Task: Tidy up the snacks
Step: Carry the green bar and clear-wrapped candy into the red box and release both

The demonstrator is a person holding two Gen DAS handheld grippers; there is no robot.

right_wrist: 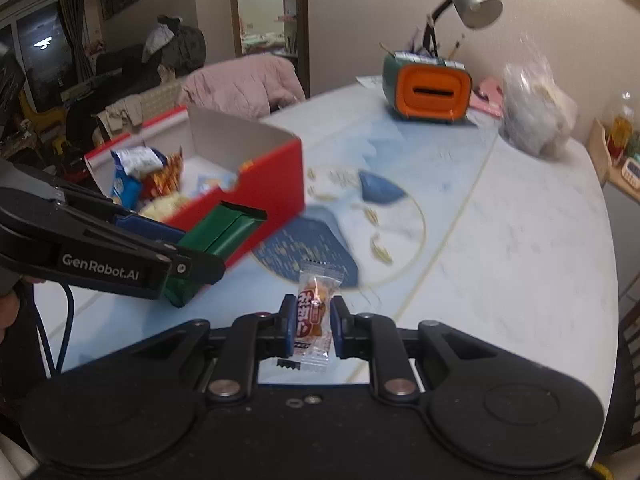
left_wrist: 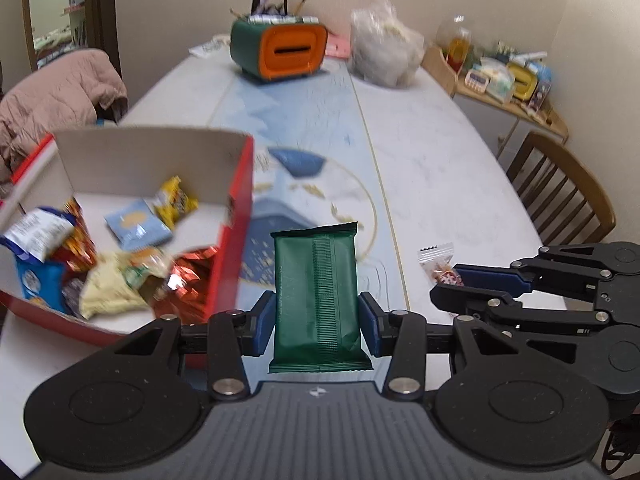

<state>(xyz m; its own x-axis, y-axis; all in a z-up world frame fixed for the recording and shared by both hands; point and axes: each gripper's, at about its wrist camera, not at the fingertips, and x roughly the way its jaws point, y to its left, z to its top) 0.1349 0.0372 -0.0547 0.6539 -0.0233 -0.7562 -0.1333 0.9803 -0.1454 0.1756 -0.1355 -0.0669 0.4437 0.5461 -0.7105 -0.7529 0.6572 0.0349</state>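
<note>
Now your left hand-held gripper (left_wrist: pixel 319 320) grasps the green packet (left_wrist: pixel 316 300), the right hand-held gripper (right_wrist: pixel 313 322) pinches the small candy (right_wrist: pixel 314 312); carry both over the red box (left_wrist: pixel 236 216) and release.

Snacks inside the red box (left_wrist: pixel 236 208) are motion-blurred, their labels unreadable; its left side is cropped.

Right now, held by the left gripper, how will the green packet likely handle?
The green packet stands straight between the fingers, so probably fairly stiff. Its foil looks smooth, perhaps slippery. It juts out unsupported without sagging, so likely light.
</note>
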